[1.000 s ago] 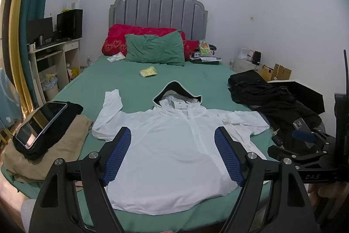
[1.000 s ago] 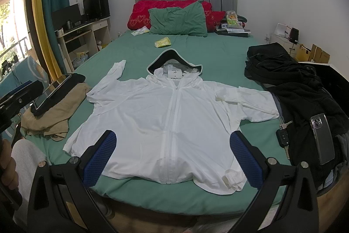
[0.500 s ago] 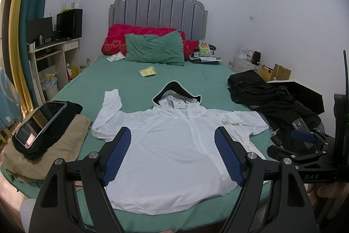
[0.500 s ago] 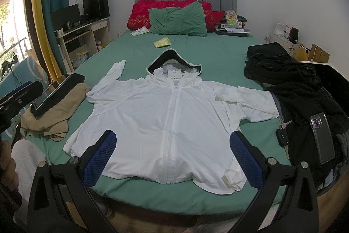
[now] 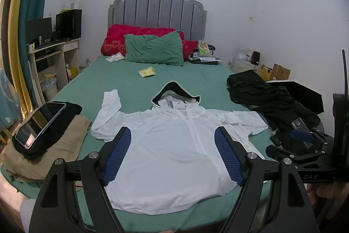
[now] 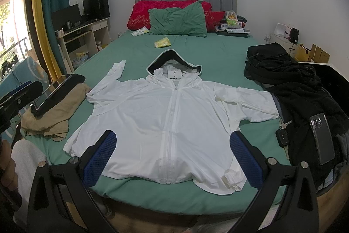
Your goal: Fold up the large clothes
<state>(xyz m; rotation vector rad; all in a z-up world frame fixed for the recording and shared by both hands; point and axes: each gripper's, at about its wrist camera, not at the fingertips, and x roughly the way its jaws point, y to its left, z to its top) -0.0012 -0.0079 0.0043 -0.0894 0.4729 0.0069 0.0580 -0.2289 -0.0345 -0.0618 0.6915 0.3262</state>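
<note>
Nothing has shifted: my left gripper (image 5: 172, 154) and right gripper (image 6: 172, 156) still hover wide open, empty, with the white jacket (image 6: 170, 115) ahead unfolded.

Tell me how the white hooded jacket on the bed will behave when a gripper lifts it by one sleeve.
The white hooded jacket looks thin, the green sheet faintly tinting it at the edges, so it is probably very light and floppy. It would likely drape and trail rather than hold its shape. Its smooth fabric may slip between the pads, and the hood would probably flop.
</note>
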